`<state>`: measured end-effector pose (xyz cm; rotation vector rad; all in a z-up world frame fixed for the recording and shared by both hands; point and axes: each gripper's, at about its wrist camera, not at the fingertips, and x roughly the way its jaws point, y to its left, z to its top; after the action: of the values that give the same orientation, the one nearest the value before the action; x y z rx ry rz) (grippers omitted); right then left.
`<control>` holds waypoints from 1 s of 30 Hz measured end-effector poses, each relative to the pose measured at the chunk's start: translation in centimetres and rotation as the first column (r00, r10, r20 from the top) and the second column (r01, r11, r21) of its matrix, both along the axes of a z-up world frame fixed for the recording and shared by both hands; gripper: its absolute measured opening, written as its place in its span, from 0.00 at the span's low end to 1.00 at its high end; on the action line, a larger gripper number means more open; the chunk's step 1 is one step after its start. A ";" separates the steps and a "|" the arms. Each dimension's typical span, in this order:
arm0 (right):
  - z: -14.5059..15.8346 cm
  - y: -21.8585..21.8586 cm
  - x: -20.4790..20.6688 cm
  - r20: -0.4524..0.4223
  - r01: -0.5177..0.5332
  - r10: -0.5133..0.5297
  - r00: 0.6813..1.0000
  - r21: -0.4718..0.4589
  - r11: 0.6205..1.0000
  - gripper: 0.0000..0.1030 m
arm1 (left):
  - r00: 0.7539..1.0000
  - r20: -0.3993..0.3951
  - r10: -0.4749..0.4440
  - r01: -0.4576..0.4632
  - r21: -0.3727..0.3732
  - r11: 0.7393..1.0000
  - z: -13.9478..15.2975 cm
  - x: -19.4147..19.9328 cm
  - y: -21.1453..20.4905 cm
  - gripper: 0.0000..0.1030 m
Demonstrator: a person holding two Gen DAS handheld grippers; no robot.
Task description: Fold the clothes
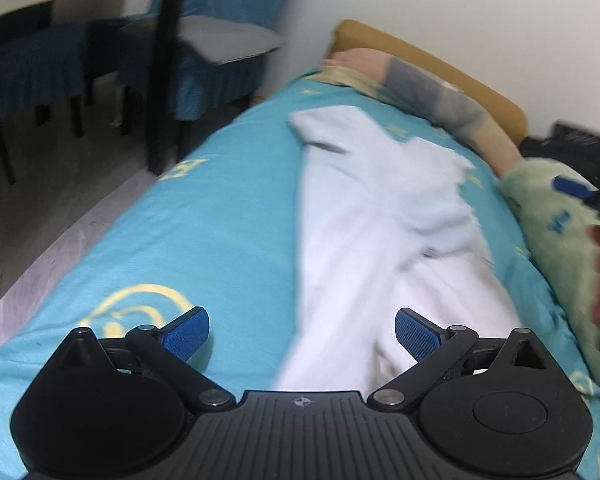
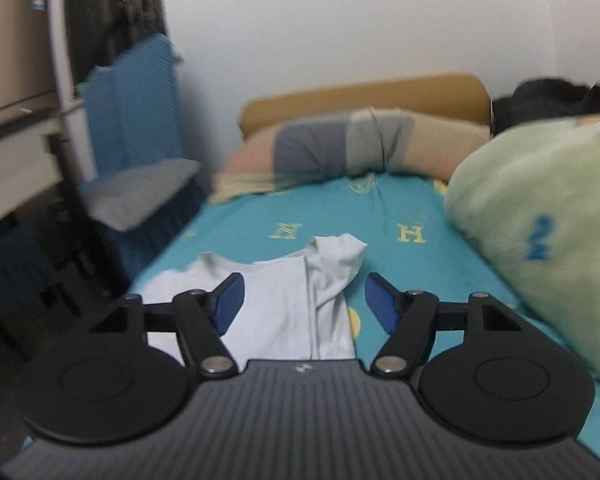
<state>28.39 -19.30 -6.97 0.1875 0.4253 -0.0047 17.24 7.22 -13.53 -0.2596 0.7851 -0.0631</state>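
- The white shirt [image 1: 364,240] lies on the turquoise bedsheet [image 1: 220,220], its long axis running away toward the headboard [image 1: 432,68].
- The left gripper [image 1: 302,334] hovers at the near hem, jaws apart, holding nothing.
- The right gripper [image 2: 304,304] hangs over the shirt's right side by a sleeve [image 2: 336,264], jaws apart, beside the green blanket [image 2: 540,240].
- I'd judge the left 1 nearer the hem.

White garment [image 1: 364,216] on turquoise bed [image 1: 204,216]
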 end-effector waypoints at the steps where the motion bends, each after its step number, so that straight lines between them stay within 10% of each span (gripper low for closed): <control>1: 1.0 -0.1 -2.6 0.006 -0.012 0.012 1.000 -0.001 1.000 0.67 | 1.000 0.005 -0.018 0.018 0.007 1.000 0.3 -0.3 -0.7 0.98; 9: 3.5 -2.0 -20.3 0.022 -0.073 0.072 0.997 0.087 0.993 0.67 | 0.989 -0.147 -0.024 0.031 0.045 0.999 0.8 -1.6 -0.9 0.98; 15: 1.3 -4.3 -23.6 -0.058 -0.024 0.035 0.998 0.189 0.982 0.67 | 0.959 -0.274 -0.067 0.068 -0.006 0.998 3.1 -2.4 3.8 0.94; 21: -0.6 -6.7 -22.3 -0.104 -0.001 0.043 0.994 0.371 0.929 0.67 | 0.901 -0.372 -0.224 0.264 0.059 0.963 5.3 -3.9 5.7 0.81; 30: -2.9 -7.4 -20.5 -0.179 0.036 0.045 0.983 0.427 0.904 0.69 | 0.748 -0.567 -0.346 0.495 0.127 0.860 3.5 -7.1 4.7 0.52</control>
<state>7.89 -26.73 -9.84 0.6262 0.6108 0.0780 10.11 11.88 -10.02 0.1878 1.3874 -0.3278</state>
